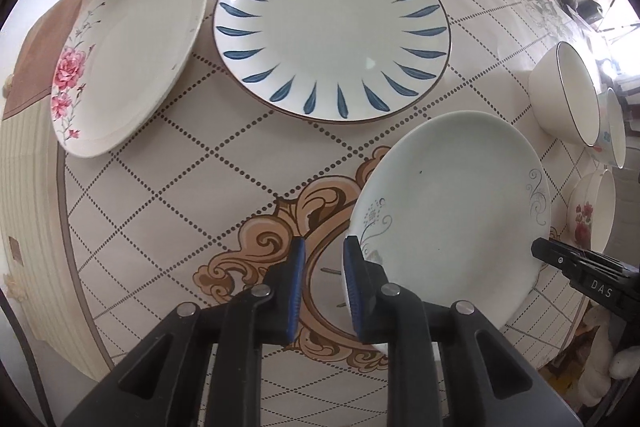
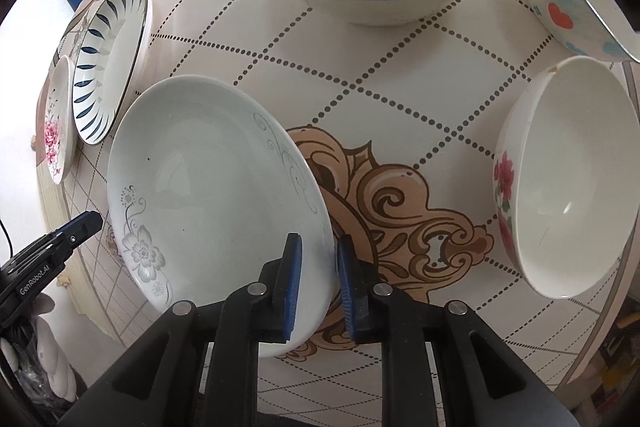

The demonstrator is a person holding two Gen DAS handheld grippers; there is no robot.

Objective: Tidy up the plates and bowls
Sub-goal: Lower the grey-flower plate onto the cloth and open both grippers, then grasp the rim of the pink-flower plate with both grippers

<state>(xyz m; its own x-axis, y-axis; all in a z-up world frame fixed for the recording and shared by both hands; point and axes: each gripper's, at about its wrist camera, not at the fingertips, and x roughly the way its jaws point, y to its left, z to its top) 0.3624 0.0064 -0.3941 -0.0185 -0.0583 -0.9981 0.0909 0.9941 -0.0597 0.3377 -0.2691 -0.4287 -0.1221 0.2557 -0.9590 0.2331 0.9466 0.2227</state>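
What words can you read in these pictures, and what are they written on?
"DAS" stands in white letters on the black body of the right tongs, seen at the right edge of the left wrist view.
"GenRobot.AI" stands in white letters on the black body of the left tongs, seen at the left edge of the right wrist view.
The plates, bowls and tablecloth show only patterns, no words.

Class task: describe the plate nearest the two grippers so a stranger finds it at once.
Start at the brown scroll emblem on the tablecloth. The plate lies just left of it. Unlike the blue-leaf plate and pink-rose plate, it is pale with grey flowers.
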